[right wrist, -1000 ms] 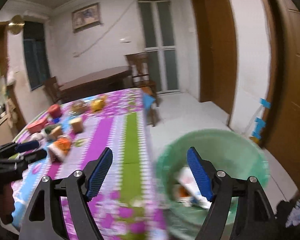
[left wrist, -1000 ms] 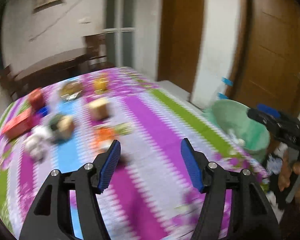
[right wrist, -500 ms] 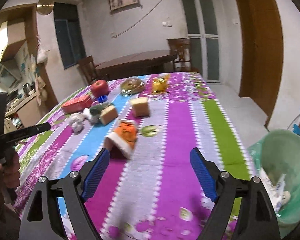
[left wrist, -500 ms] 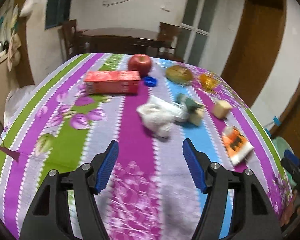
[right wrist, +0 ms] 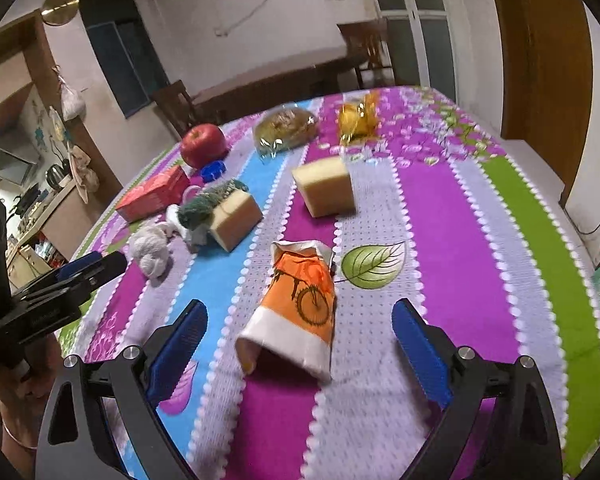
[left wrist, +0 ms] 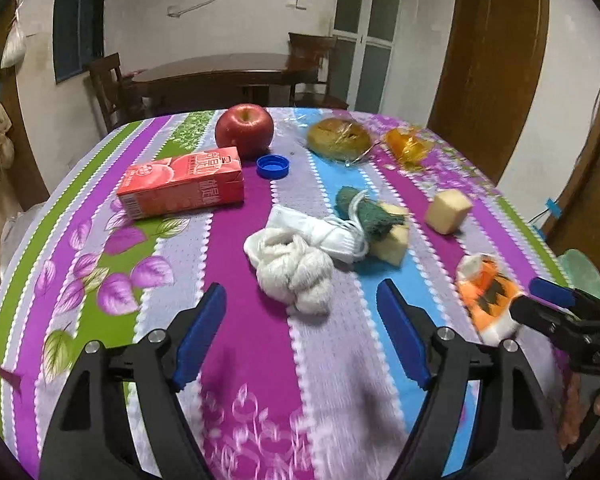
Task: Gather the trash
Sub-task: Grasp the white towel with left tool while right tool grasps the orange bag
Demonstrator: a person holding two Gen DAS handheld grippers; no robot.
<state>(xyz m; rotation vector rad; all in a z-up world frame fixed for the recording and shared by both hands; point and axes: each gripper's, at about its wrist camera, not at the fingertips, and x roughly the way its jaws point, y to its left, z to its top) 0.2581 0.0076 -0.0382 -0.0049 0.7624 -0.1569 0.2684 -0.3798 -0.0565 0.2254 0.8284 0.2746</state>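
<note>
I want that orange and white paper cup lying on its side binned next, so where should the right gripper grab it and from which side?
Probably across the middle of the crushed orange and white paper cup, coming from its open end, which faces the right gripper. The cup lies lengthwise between the open jaws, so its long sides face the pads.

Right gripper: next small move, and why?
Probably ease the right gripper forward and down so its open jaws straddle the orange paper cup. The cup lies on its side on the tablecloth, directly ahead between the fingers, not yet enclosed.
</note>
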